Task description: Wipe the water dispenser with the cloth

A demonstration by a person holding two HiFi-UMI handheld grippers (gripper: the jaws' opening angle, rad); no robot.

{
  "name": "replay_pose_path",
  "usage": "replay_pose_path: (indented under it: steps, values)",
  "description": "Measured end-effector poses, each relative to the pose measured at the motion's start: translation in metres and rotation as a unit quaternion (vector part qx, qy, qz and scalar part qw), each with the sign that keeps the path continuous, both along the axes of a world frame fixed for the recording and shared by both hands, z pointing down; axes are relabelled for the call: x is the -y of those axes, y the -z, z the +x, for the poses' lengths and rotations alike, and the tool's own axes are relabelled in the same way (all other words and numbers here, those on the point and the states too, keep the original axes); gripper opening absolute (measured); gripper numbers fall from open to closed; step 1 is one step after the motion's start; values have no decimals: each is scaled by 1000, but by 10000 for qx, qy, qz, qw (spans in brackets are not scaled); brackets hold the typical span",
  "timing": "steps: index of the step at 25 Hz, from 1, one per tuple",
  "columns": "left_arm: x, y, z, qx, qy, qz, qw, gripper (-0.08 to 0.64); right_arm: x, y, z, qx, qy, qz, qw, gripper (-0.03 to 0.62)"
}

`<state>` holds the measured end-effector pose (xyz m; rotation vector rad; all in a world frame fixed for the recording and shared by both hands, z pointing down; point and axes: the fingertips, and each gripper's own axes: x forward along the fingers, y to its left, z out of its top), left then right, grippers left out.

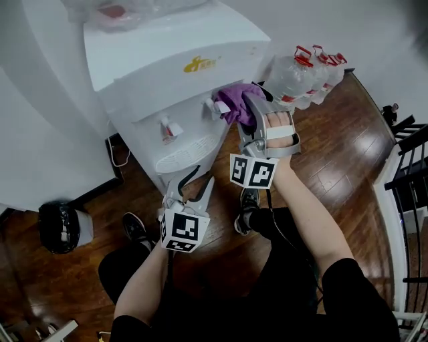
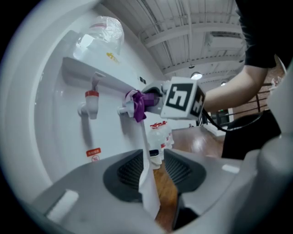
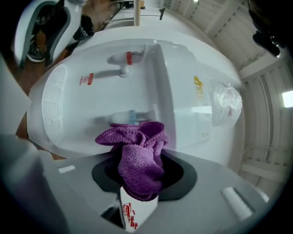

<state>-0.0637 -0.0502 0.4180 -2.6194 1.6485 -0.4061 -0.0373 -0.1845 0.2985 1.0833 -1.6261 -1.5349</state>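
Left tool (image 1: 192, 182) shut, right tool (image 1: 249, 107) clamping cloth (image 1: 234, 100), seemingly against dispenser (image 1: 167, 60)

The head view looks steeply down onto the water dispenser (image 1: 174, 73). The left hand-held gripper (image 1: 192, 184) view faces the dispenser's front from farther back, and the right hand-held gripper (image 1: 249, 107) view sits close at the taps. All three views share the taps and the cloth (image 3: 137, 155).

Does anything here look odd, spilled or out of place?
Mildly odd: crumpled clear plastic sits on top of the water dispenser, where a bottle would usually go, while water bottles stand on the floor beside it. No spill or damage shows. The purple cloth is clamped in the right gripper.
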Motion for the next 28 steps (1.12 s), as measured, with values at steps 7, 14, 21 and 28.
replay_pose_path:
  steps: [7,14,21,28]
  values:
    - [1,10,-30,-506,313,59,9982,163,-5,-165,-27,-1123,48,-1293,9852,156]
    - [3,15,-32,-440,304,225,9983,163,-1,-98,-25,-1155,131,-722,9906,158]
    - [1,12,-26,-447,236,120,9986,163,-1,5,-13,-414,42,92,9991,161]
    - [-2,12,-47,-672,484,55,9966,163,9,-82,1,2912,-174,-2692,9179,161]
